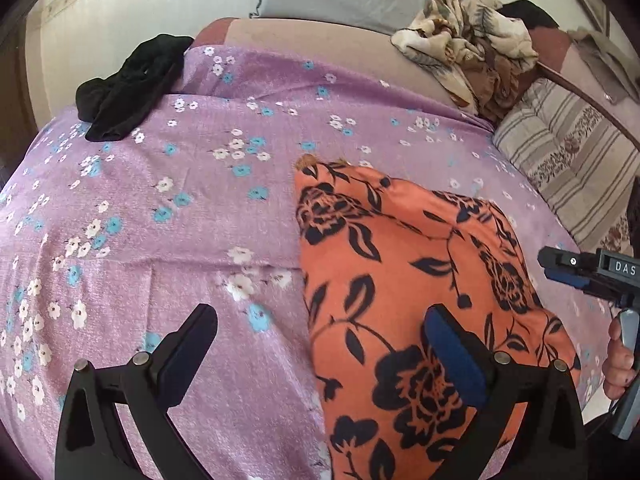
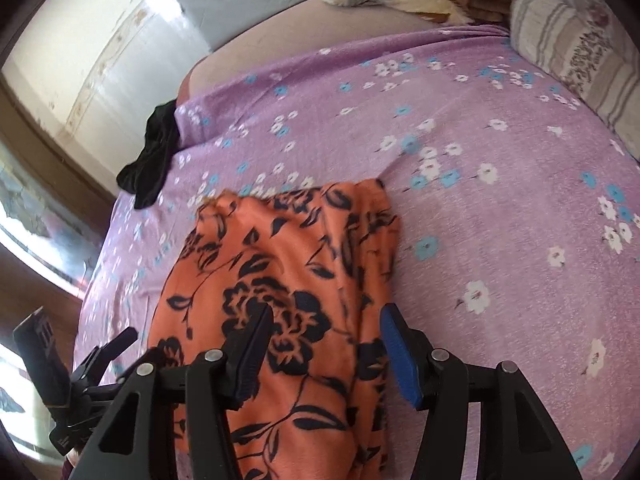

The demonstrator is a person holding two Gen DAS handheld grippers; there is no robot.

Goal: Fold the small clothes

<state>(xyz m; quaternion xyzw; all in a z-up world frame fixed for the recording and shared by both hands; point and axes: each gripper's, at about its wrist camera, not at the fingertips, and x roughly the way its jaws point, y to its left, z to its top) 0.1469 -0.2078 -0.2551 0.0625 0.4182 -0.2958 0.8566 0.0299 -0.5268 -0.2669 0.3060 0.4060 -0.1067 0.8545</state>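
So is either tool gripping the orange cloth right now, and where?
Neither. The left tool and right tool both stand open above the orange floral cloth, pads clear of the fabric, which lies on the purple sheet.

A soft orange cloth garment (image 1: 404, 280) carries a print of black roses and leaves. It lies on a lilac bedsheet (image 1: 168, 216) sprinkled with small white and sky-blue flowers. A crumpled plain black garment (image 1: 128, 88) contrasts with it. The long pillow (image 1: 568, 164) shows beige and grey stripes with brown floral bands; the bunched blanket (image 1: 468, 48) is cream, tan and brown.
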